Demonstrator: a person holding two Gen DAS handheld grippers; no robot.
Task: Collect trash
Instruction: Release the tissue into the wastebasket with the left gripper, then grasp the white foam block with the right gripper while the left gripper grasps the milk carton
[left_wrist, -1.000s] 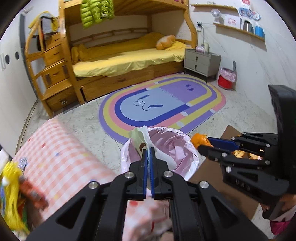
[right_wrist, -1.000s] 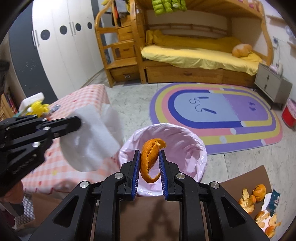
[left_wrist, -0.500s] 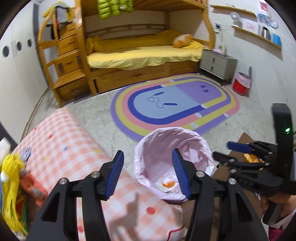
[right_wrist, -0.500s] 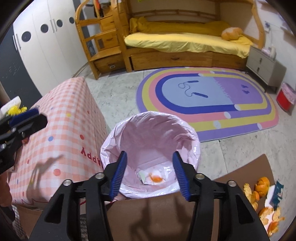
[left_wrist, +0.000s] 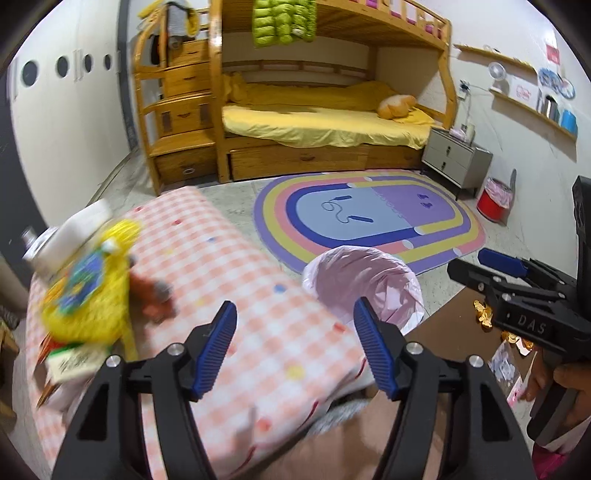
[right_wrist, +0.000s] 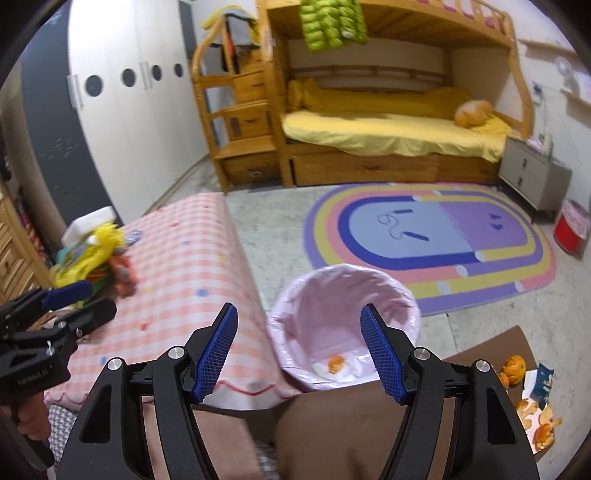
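Orange peel (right_wrist: 336, 362) lies in bin (right_wrist: 406, 295) below empty, just-opened right gripper (right_wrist: 299, 349).

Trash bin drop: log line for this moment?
left gripper: open, empty, just opened | right gripper: open, empty, just opened | bin: peel, tissue inside | peels: remaining

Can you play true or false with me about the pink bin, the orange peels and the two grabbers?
1. The pink-lined bin has orange peel at the bottom. True.
2. The right gripper is squeezing a peel. False: its jaws have just been opening and nothing is between them.
3. More peels lie on the brown surface at the right. True.
4. The left gripper holds a white tissue. False: its jaws have just been opening and are empty.
5. The bin sits on top of the rainbow rug. False: it stands on the floor in front of it.
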